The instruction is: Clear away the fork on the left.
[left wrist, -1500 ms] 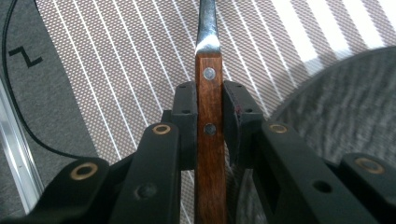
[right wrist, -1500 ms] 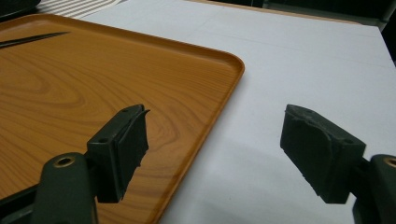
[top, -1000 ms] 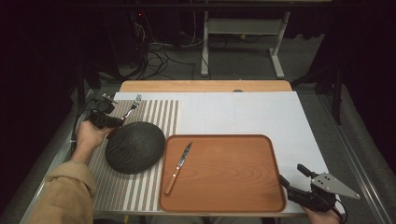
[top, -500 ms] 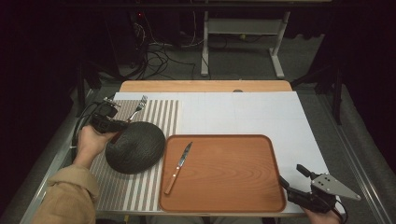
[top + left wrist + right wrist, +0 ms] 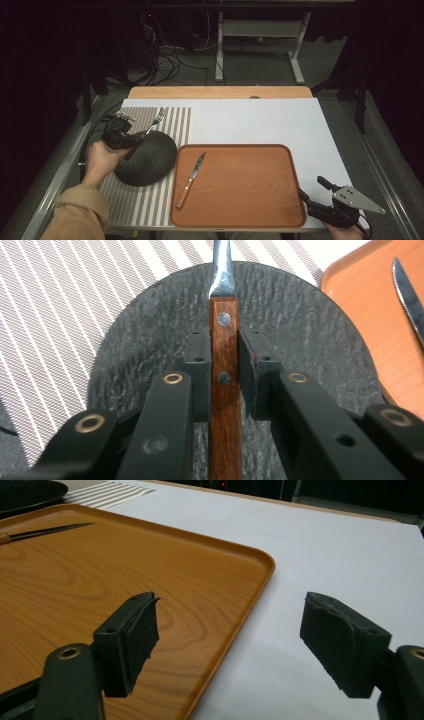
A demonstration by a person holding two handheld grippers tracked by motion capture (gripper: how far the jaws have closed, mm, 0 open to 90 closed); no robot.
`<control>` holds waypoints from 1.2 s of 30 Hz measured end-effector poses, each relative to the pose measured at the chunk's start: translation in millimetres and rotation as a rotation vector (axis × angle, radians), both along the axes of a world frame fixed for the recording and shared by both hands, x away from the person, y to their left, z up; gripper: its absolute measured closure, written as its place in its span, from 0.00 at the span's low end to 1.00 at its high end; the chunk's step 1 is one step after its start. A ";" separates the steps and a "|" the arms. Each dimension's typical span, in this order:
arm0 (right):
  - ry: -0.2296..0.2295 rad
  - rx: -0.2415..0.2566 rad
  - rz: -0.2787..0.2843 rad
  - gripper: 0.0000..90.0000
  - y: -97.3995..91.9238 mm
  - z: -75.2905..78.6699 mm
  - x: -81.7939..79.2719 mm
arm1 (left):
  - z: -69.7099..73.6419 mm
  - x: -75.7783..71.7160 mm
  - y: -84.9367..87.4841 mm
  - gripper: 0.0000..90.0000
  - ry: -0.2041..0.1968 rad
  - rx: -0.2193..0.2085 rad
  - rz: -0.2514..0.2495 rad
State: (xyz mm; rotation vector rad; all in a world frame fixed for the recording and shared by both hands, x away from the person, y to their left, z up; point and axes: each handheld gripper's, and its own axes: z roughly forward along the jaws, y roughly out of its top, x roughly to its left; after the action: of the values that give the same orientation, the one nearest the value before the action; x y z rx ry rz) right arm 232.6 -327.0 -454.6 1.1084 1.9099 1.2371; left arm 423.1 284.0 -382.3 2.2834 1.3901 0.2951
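The left gripper pinches a fork by its wooden handle. In the left gripper view the two pads press on either side of the riveted handle, and the metal neck runs up and out past the top of the picture. In the high view the fork's tines point toward the far edge of the table, above the striped mat, while the handle hangs over the far left rim of the dark plate. Whether the fork touches the plate I cannot tell.

The plate lies on the striped mat at the left side of the table, its right rim just beside the left edge of the wooden tray. Its rough black surface has nothing lying on it; the held fork only crosses above it.

The tray sits at the near edge of the table, right of the mat, on the white sheet. A knife with a wooden handle lies in it near its left wall, blade toward the far side and handle toward the near left corner. The rest of the tray floor is bare wood.

The right gripper rests at the near right corner of the table, just beside the tray's near right corner. Its jaws stand spread with nothing between them, and the right gripper view looks across the tray's rounded corner and the white sheet.
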 end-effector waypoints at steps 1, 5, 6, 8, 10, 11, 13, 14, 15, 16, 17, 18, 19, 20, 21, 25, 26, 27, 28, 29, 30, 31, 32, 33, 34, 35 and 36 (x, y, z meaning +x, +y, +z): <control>0.000 0.000 0.000 0.26 0.0 0.1 -0.1 | -0.4 -1.5 -1.3 0.82 -0.001 0.002 -0.004; 0.002 0.000 -0.001 0.26 0.4 0.0 -0.2 | -1.4 -6.0 -5.3 0.82 -0.005 -0.010 -0.017; 0.002 0.000 -0.002 0.26 0.4 0.0 -0.1 | -1.3 -7.0 -6.3 0.82 -0.002 -0.018 -0.018; 0.004 0.001 -0.004 0.26 0.5 -0.2 0.1 | -1.3 -10.3 -10.2 0.82 -0.001 -0.024 -0.034; 0.005 -0.002 -0.003 0.26 0.5 -0.3 0.5 | -1.8 -13.2 -13.9 0.82 -0.003 -0.018 -0.044; 0.005 -0.003 -0.002 0.26 0.6 -0.4 0.7 | -2.1 -14.4 -15.1 0.82 -0.002 -0.023 -0.048; 0.006 -0.004 -0.002 0.26 0.7 -0.4 0.6 | -2.4 -16.8 -17.0 0.82 -0.001 -0.028 -0.054; 0.005 -0.003 -0.002 0.26 0.6 -0.4 0.4 | -2.7 -18.1 -18.0 0.82 -0.003 -0.033 -0.052; 0.005 -0.003 -0.002 0.26 0.6 -0.3 0.4 | -2.8 -19.4 -19.0 0.82 -0.003 -0.034 -0.055; 0.005 -0.002 -0.002 0.26 0.6 -0.3 0.3 | -2.8 -20.7 -20.1 0.82 -0.004 -0.033 -0.061; 0.005 -0.002 -0.002 0.26 0.6 -0.3 0.3 | -2.7 -22.3 -21.4 0.82 -0.007 -0.035 -0.067; 0.005 -0.003 -0.001 0.26 0.6 -0.3 0.4 | -2.6 -23.8 -23.0 0.82 -0.009 -0.037 -0.076; 0.005 -0.004 0.000 0.26 0.7 -0.4 0.5 | -2.2 -25.7 -25.2 0.82 -0.009 -0.031 -0.086; 0.005 -0.004 0.000 0.26 0.6 -0.4 0.6 | -2.1 -27.7 -27.5 0.82 -0.010 -0.026 -0.101; 0.005 -0.004 0.000 0.26 0.5 -0.4 0.6 | -2.2 -29.5 -29.8 0.82 -0.012 -0.023 -0.111; 0.007 -0.003 -0.002 0.26 0.5 -0.6 0.9 | -2.9 -36.8 -37.7 0.82 -0.022 -0.041 -0.139; 0.005 -0.005 0.000 0.26 0.5 -0.6 1.1 | -2.9 -38.8 -39.8 0.82 -0.024 -0.044 -0.146; 0.007 -0.005 0.000 0.26 0.6 -0.7 1.1 | -2.9 -40.2 -41.4 0.82 -0.025 -0.048 -0.152; 0.008 -0.005 -0.001 0.26 0.6 -0.7 1.1 | -2.5 -42.7 -44.2 0.82 -0.026 -0.046 -0.160; 0.009 -0.003 -0.002 0.26 0.5 -0.7 1.1 | -1.9 -44.7 -46.1 0.82 -0.027 -0.046 -0.168; 0.008 -0.004 -0.002 0.26 0.3 -0.7 1.1 | -1.5 -46.7 -48.0 0.82 -0.033 -0.052 -0.172; 0.007 -0.004 -0.001 0.26 0.2 -0.7 1.3 | -0.6 -48.7 -49.5 0.82 -0.037 -0.055 -0.174; 0.008 -0.004 -0.001 0.26 0.3 -0.7 1.2 | 0.2 -50.6 -50.8 0.82 -0.040 -0.060 -0.175; 0.008 -0.003 -0.001 0.26 0.3 -0.7 1.2 | 1.0 -52.9 -52.6 0.82 -0.042 -0.065 -0.176; 0.006 -0.004 0.000 0.26 0.2 -0.7 1.4 | 1.2 -54.3 -53.9 0.82 -0.041 -0.068 -0.180; 0.006 -0.003 0.000 0.26 0.3 -0.7 1.3 | 1.3 -55.9 -55.2 0.82 -0.042 -0.070 -0.186; 0.007 -0.002 0.000 0.26 0.3 -0.6 1.1 | 1.3 -58.6 -57.6 0.82 -0.045 -0.073 -0.194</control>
State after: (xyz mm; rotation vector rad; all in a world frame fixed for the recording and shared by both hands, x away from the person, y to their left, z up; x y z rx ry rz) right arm 233.7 -326.8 -455.2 1.1134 1.9160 1.2331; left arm 364.5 226.3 -381.0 2.3152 1.1284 0.2284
